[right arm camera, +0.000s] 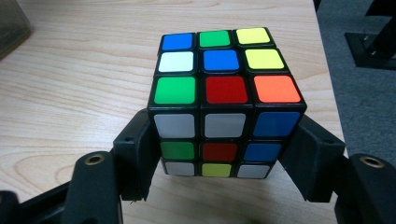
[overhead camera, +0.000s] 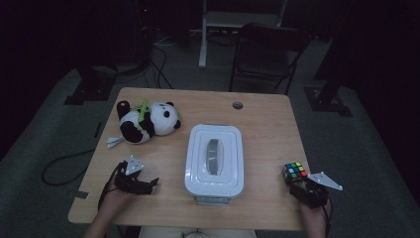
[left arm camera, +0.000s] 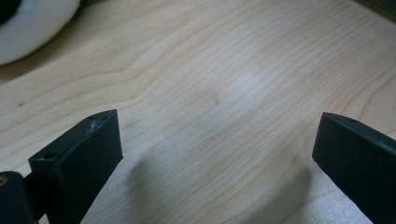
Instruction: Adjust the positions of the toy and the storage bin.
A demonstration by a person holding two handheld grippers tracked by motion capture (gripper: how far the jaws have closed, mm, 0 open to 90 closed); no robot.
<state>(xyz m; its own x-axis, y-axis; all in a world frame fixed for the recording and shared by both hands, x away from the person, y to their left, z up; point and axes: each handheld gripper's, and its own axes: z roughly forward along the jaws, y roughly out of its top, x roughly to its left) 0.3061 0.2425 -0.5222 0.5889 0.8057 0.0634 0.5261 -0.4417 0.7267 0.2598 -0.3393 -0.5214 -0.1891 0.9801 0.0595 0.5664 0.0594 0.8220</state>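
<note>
Right gripper (right arm camera: 223,154): jaws closed on the multicoloured plastic puzzle cube (right arm camera: 224,100), pressing its two opposite side faces low down; the cube's base appears to rest on the light wooden tabletop (right arm camera: 70,84). Cube sits right of the white lidded plastic box (overhead camera: 214,162), near the tabletop's right edge. Side grip likely chosen so the cube stays level for lifting. No long axis; faces square to the jaws, green-red-orange row nearest on top. Left gripper (left arm camera: 215,154): jaws wide open, empty, over bare wood left of the box. Farther, up and left of the box: black-and-white plush panda (overhead camera: 146,121), lying on its side.
</note>
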